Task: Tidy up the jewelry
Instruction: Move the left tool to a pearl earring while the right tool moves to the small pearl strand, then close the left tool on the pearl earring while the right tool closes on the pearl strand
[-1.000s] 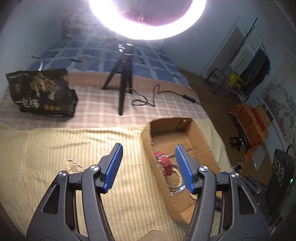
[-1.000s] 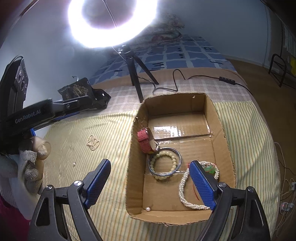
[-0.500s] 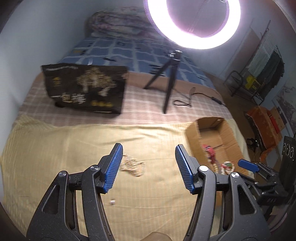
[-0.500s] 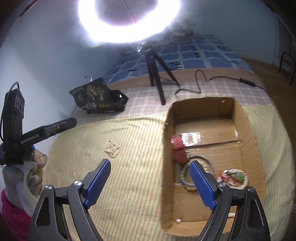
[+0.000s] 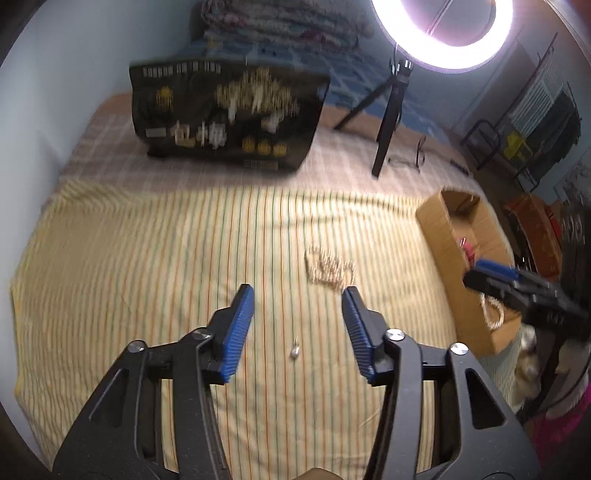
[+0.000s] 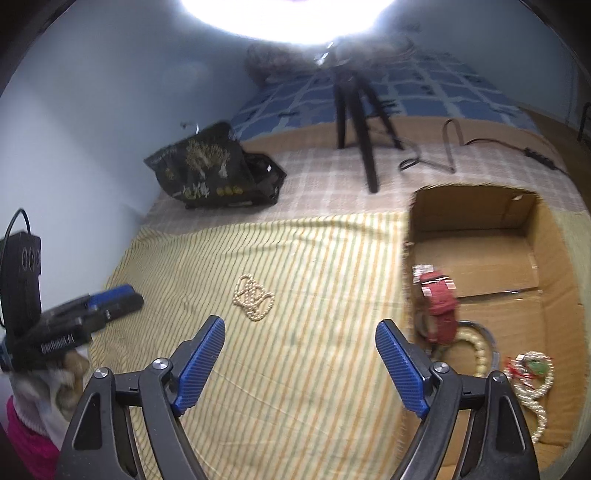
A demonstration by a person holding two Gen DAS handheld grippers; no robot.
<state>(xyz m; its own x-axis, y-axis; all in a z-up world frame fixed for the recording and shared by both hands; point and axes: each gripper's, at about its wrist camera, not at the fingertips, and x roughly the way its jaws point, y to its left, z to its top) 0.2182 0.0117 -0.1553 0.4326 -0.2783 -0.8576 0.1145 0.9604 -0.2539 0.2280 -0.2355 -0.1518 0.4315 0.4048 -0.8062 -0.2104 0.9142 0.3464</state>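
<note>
Your left hand-held gripper (image 5: 297,300) hangs over the yellow striped cloth (image 5: 147,266) spread on the bed, its blue ribbed fingers (image 5: 236,332) set wide apart with nothing between them. In its view a tangled strand of small cream beads (image 5: 330,268) lies on the cloth at about 1 o'clock, just beyond the right fingertip, and a tiny single pale bead (image 5: 294,352) sits on the cloth between the two fingers, near 6 o'clock of the strand. Your right hand-held gripper (image 6: 300,335) is likewise spread open and empty; from its camera the same bead strand (image 6: 254,298) lies at 11 o'clock, just past the left fingertip. The open brown cardboard box (image 6: 532,254) rests at 3 o'clock in that view, touching the edge of the striped cloth. Inside it you can see a red strap-like band (image 6: 439,302), a large cream bead bracelet (image 6: 476,345) lying within a dark metal bangle (image 6: 493,343), and a white pearl strand (image 6: 532,398) curled around a small red and green trinket (image 6: 532,365). At 10 o'clock a black printed gift bag (image 6: 210,166) stands on the checked blanket (image 6: 321,177), and the black tripod (image 6: 354,107) of a glowing ring light (image 5: 441,33) stands near 12 o'clock. Both views are somewhat blurred.
</note>
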